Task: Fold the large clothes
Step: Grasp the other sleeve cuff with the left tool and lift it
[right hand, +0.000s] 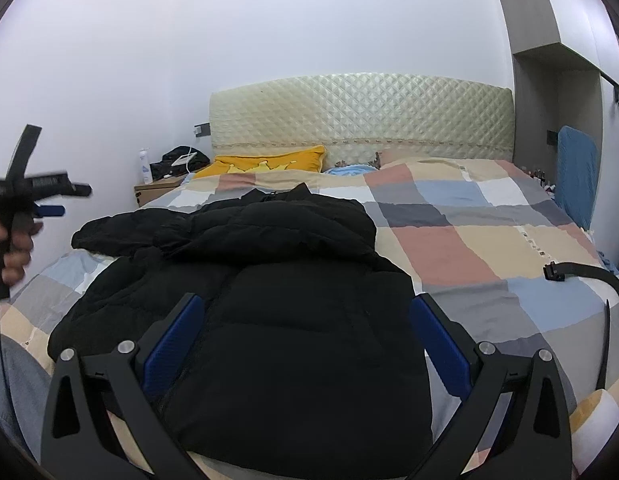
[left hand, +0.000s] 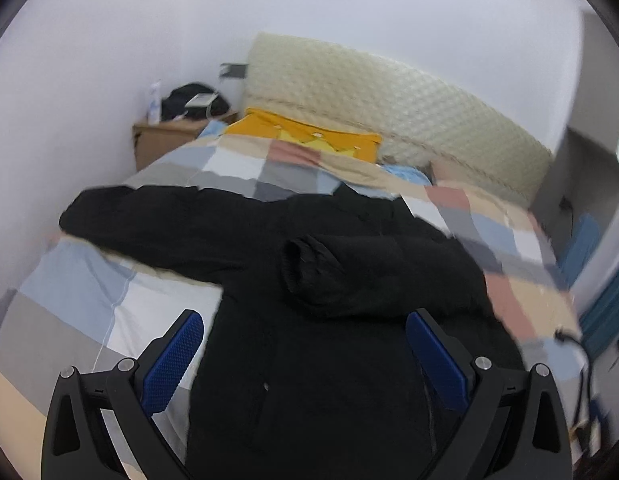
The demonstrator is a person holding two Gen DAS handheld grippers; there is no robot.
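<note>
A large black puffer jacket [left hand: 309,352] lies on the checked bedspread [left hand: 89,292]. One sleeve [left hand: 157,220] stretches out to the left; the other sleeve [left hand: 349,268] is folded across the jacket's body. My left gripper [left hand: 305,320] is open and empty above the jacket's lower part. In the right wrist view the jacket [right hand: 293,320] lies along the bed and my right gripper [right hand: 305,308] is open and empty above its hem. The left gripper [right hand: 49,200] shows at the far left, held in a hand above the bed's left side.
A quilted cream headboard [right hand: 361,116] stands at the far end with a yellow pillow [right hand: 265,162]. A bedside table [right hand: 161,190] with a bottle and dark items is at the back left. A black strap [right hand: 581,272] lies on the bed's right edge. A grey cabinet [right hand: 557,92] is at the right.
</note>
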